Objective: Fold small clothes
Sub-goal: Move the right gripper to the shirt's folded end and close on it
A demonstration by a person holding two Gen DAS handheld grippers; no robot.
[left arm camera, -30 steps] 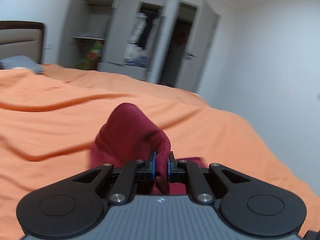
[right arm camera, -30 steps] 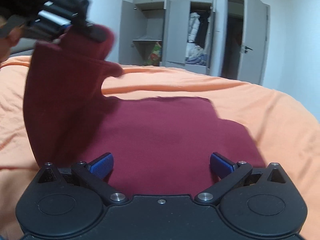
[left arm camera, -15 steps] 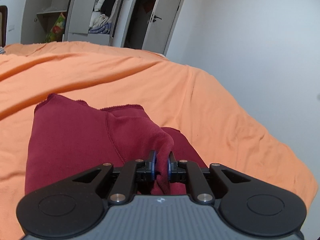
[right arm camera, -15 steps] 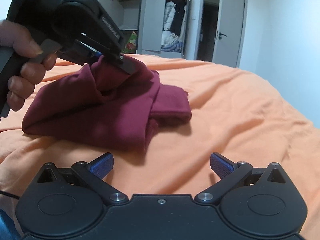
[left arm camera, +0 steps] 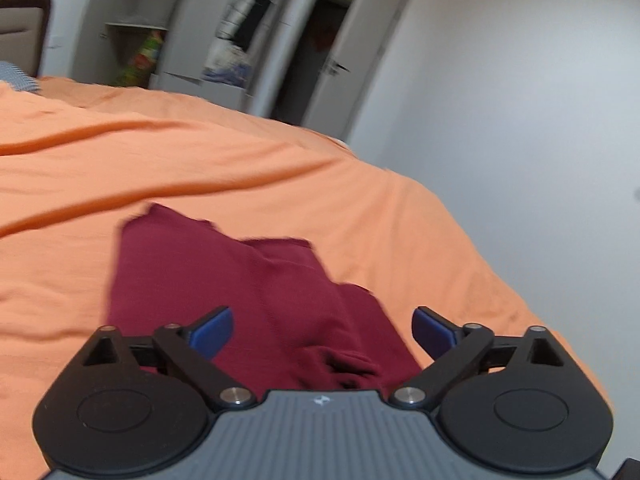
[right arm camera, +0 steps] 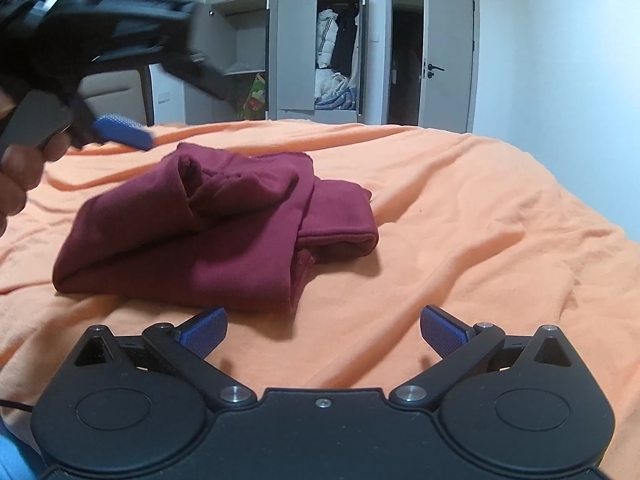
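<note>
While your left gripper [left arm camera: 322, 330] hangs just above the near end of the maroon garment [left arm camera: 224, 284], its blue pads [left arm camera: 210, 330] stand wide apart with nothing between them. Your right gripper [right arm camera: 322, 330] is likewise spread and empty, near the garment's front edge but not touching it. Garment lies folded in a loose bundle on the orange bedspread [right arm camera: 460, 208], a rolled part jutting to its right. Beyond the garment: grey wardrobe [right arm camera: 316, 40], doors open.
</note>
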